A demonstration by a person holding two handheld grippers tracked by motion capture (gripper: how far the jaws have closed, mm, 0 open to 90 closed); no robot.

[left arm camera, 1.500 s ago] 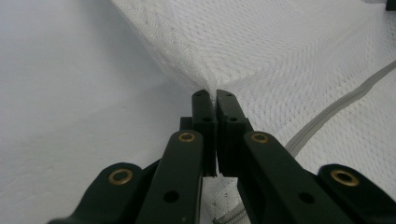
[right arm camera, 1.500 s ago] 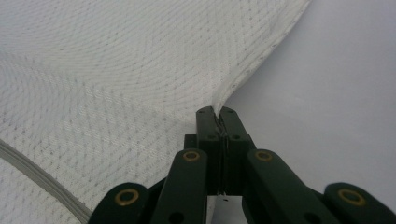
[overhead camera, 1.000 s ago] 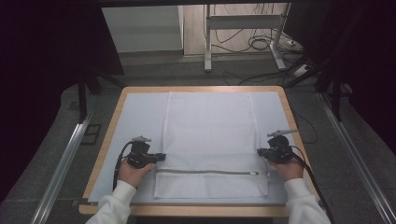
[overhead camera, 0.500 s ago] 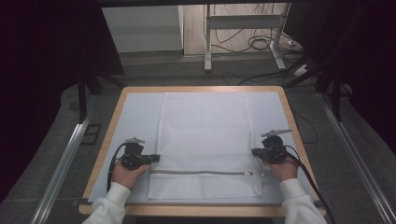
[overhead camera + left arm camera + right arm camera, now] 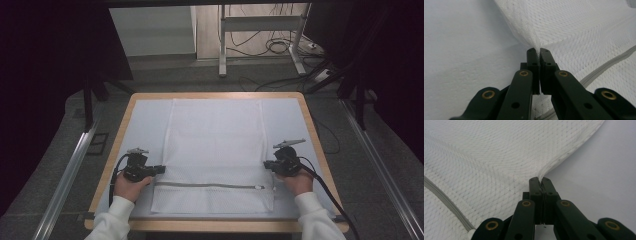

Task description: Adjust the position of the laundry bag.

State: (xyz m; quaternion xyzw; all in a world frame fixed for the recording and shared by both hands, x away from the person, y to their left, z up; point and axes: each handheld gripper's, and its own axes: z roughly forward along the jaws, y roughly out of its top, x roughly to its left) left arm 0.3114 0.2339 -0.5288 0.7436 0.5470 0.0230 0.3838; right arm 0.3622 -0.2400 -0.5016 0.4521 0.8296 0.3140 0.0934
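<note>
Item: white mesh laundry bag [image 5: 216, 150], lying flat on the pale sheet [image 5: 145, 120] that covers the wooden-edged table [image 5: 215, 94]; it runs from the far middle of the table toward the near edge at 6 o'clock. A grey zipper [image 5: 207, 185] crosses the bag's near part from side to side, its pull at the 3 o'clock end. Left claw [image 5: 161, 169], at about 8 o'clock on the table: jaws pressed together on the bag's left edge, a pinch of mesh rising between the tips in the left gripper view [image 5: 537, 50]; left hand [image 5: 129, 187] behind it, white sleeve [image 5: 112, 220] at the near edge. Right claw [image 5: 267, 164], at about 4 o'clock: jaws closed on the bag's right hem, the folded border caught between the tips in the right gripper view [image 5: 539, 179]; right hand [image 5: 298, 181] behind it. Both claws sit just beyond the zipper line, well apart, one on each side edge. Black cable [image 5: 330, 197] trails from the right claw toward the near right corner.
</note>
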